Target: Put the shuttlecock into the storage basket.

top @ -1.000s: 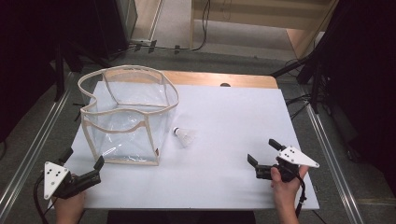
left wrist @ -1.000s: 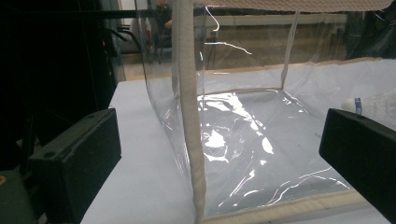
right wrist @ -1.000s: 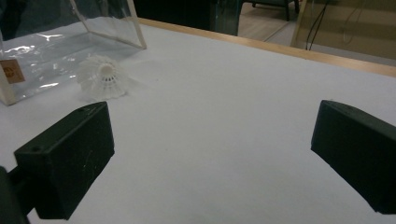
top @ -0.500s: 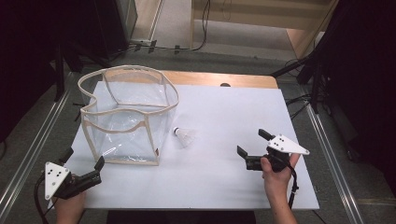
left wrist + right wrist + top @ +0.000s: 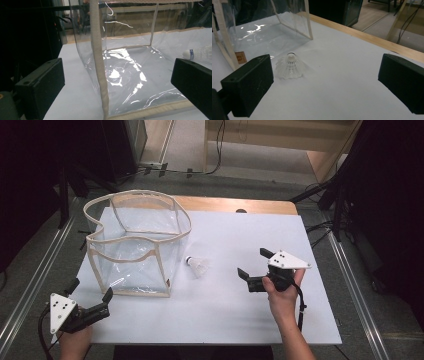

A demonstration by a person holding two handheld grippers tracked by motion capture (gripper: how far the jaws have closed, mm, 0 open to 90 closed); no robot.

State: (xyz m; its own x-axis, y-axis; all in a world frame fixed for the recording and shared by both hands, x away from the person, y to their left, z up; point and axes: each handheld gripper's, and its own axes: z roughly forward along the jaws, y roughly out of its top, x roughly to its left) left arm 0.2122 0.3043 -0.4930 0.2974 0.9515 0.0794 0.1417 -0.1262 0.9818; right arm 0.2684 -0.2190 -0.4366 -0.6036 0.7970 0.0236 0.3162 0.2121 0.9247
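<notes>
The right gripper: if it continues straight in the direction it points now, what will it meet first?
Most likely the shuttlecock, lying slightly left of the right gripper's line, with the clear bag behind it. Depth is uncertain; its open jaws might pass just beside it.

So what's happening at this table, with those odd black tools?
A person holds a two-jaw gripper in each hand. The right gripper, jaws open, points at a white shuttlecock lying on the white table beside a clear plastic bag. The left gripper, also open, sits by the bag's near corner. Nothing is gripped yet.
</notes>
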